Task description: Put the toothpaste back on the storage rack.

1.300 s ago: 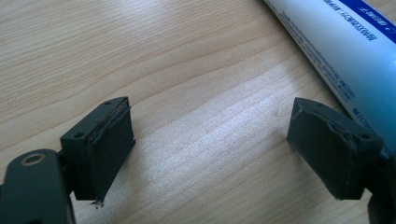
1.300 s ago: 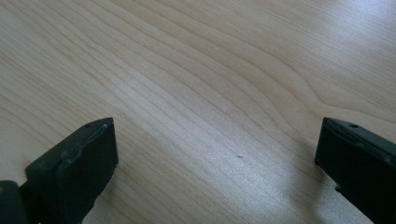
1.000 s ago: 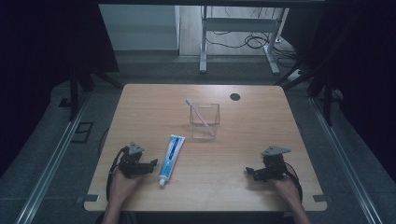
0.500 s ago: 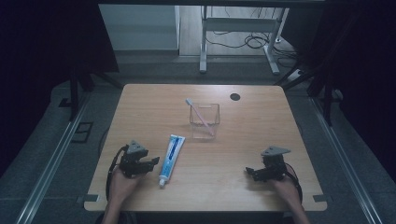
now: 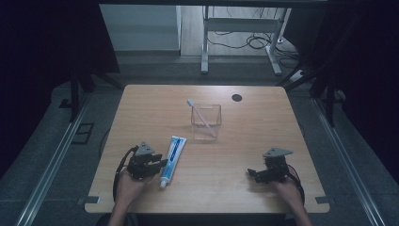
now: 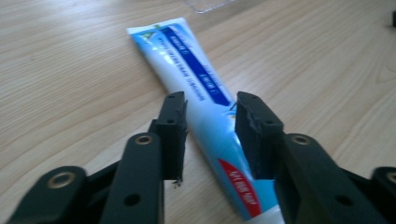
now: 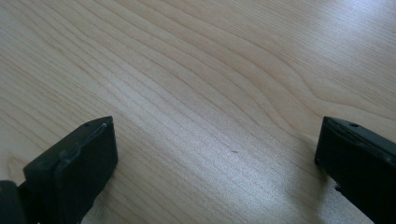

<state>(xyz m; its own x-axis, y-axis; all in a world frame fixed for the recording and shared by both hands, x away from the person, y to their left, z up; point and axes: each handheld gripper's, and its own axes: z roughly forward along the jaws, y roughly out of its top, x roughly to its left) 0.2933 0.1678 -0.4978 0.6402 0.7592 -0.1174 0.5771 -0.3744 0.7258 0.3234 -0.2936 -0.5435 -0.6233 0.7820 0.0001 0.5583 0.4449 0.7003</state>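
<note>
Here the left gripper (image 6: 208, 135) has just been closing its jaws on the toothpaste tube (image 6: 205, 112), which lies on the wooden table (image 5: 235, 179) near its front-left. Pinched near the cap end, the tube may droop or slip. The right gripper (image 7: 215, 163) rests spread wide.

The left tongs (image 6: 210, 135) have just been closing around the blue-and-white toothpaste tube (image 6: 201, 93) on the wooden table (image 6: 70, 70).
</note>
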